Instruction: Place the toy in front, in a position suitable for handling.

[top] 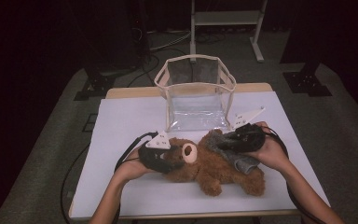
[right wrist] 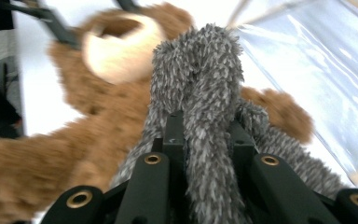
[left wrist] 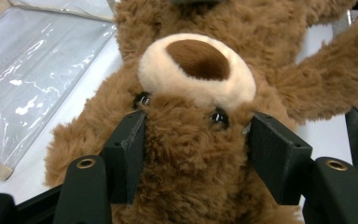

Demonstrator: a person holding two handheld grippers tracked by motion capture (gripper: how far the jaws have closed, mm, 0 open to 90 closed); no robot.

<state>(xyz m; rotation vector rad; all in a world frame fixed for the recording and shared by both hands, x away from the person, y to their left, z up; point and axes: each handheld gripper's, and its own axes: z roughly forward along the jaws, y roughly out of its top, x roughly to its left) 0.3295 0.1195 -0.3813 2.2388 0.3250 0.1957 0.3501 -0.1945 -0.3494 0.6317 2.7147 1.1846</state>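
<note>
1. The teddy bear (top: 209,168) lies on its back across the near half of the white table (top: 121,135), head toward 9 o'clock and legs toward 4 o'clock – laid flat, probably so a piece of clothing can be worked onto it.
2. The left gripper (left wrist: 198,140) has its jaws pressed into the fur on both sides of the bear's head, just below the eyes. I judge this grip is there to keep the bear from sliding.
3. The right gripper (right wrist: 205,135) is clamped tight on a fold of the grey fuzzy cloth (right wrist: 200,79), which drapes over the bear's body – held bunched, likely to pull it along.
4. The clear bag (top: 196,93) stands open at 12 o'clock, just beyond the bear.
5. Both forearms come in from 6 o'clock; the left hand (top: 133,168) lies low and level, the right hand (top: 268,151) is cocked inward toward 10 o'clock
</note>
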